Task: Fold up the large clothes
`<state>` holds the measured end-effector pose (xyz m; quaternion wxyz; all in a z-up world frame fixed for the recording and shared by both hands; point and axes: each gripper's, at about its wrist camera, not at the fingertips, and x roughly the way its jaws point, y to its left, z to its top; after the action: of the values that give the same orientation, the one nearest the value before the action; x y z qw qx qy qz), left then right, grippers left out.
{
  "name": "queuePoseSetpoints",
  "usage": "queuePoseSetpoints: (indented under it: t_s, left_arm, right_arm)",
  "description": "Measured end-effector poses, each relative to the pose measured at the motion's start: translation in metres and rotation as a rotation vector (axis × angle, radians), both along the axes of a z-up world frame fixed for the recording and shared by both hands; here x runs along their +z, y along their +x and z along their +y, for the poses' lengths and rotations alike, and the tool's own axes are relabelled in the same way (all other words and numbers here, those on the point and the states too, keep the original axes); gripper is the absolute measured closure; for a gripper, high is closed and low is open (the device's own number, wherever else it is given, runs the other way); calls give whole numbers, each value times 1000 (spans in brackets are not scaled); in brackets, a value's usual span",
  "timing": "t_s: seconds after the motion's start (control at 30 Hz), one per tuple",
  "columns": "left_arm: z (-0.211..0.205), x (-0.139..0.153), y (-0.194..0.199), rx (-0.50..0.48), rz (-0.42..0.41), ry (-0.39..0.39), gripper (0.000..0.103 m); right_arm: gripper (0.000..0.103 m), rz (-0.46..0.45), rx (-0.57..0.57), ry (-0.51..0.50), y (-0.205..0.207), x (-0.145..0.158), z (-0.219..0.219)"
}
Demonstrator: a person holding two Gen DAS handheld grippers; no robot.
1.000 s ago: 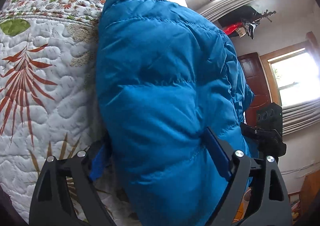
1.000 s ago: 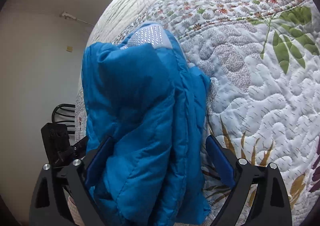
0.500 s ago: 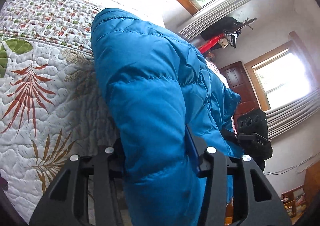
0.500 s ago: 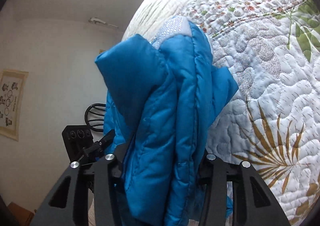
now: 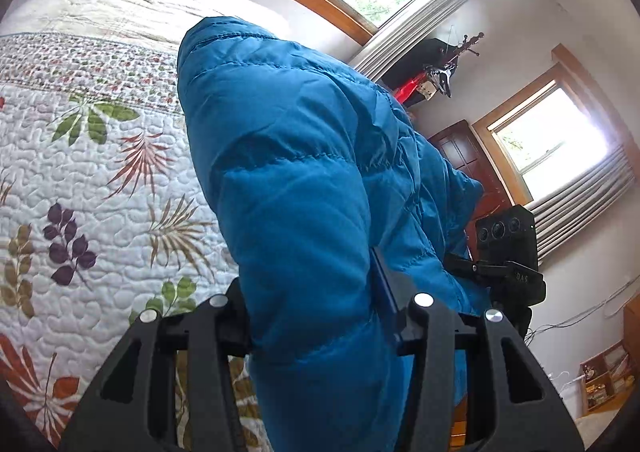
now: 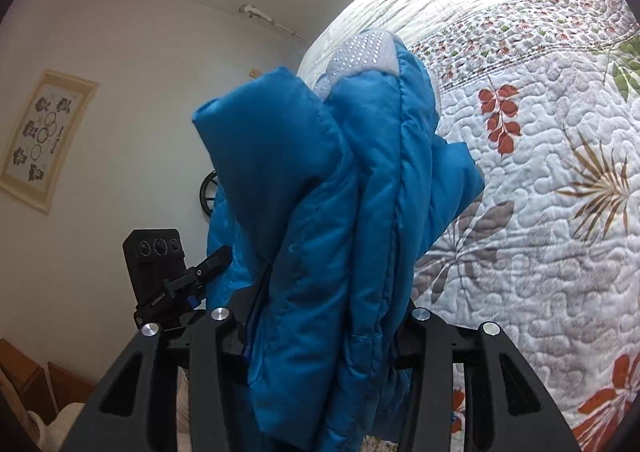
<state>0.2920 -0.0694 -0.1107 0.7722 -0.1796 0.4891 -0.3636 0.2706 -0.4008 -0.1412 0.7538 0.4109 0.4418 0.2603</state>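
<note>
While both grippers were up off the bed, the blue puffer jacket (image 5: 304,188) hung bunched between them, above the quilt (image 5: 80,180) & near the bed's side edge, w/ no part clearly resting on the bedding in either view. Left gripper (image 5: 320,316): jaws roughly half shut, clamped on a thick quilted fold of the jacket; fabric bulged out above & below the pads, one blue pad edge just showing against it on the right side. Right gripper (image 6: 320,332): jaws about the same width, pressed on several stacked layers of the jacket, incl. a collar or hem flap standing up at top left and a grey dotted lining patch (image 6: 360,52) peeking at the top. In the right wrist view the left gripper's camera block (image 6: 156,264) sat just beside the jacket's left side; in the left wrist view the right one's block (image 5: 506,244) sat just beside its right side, so the two grips were on opposite ends of the bundle. Quilt was white w/ leaf prints and a floral band toward the far end of the bed. Windows (image 5: 560,144) & a dark door (image 5: 476,168) behind, framed picture (image 6: 44,140) on the wall on the other side.
</note>
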Motion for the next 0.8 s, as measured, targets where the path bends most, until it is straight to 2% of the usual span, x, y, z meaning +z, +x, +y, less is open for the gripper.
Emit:
queuePoseSetpoints:
  t_s: [0.1, 0.27, 0.37, 0.43, 0.47, 0.53, 0.63, 0.77, 0.8]
  left_arm:
    - [19, -8, -19, 13, 27, 11, 57]
    - [40, -37, -37, 25, 68, 36, 56]
    - [42, -61, -38, 20, 74, 62, 55]
    - [43, -86, -35, 23, 115, 77, 55]
    - [43, -100, -34, 23, 128, 96, 53]
    - [44, -115, -36, 31, 113, 122, 46]
    - [44, -119, -37, 17, 58, 135, 40]
    - [44, -123, -35, 35, 53, 159, 32]
    - [41, -118, -37, 36, 65, 164, 32]
  right_arm:
    - [57, 29, 18, 6, -17, -10, 19]
    - [57, 93, 13, 15, -32, -42, 36]
    - [57, 133, 2, -1, -32, -65, 39]
    - [57, 171, -1, -32, -32, -83, 42]
    - [55, 190, -4, -49, -34, -93, 43]
    - [51, 174, -12, -32, -35, -106, 43]
    - [46, 155, -28, -42, -42, -105, 43]
    - [38, 162, -27, -60, -51, -99, 41]
    - [37, 165, -28, -92, -52, -92, 41]
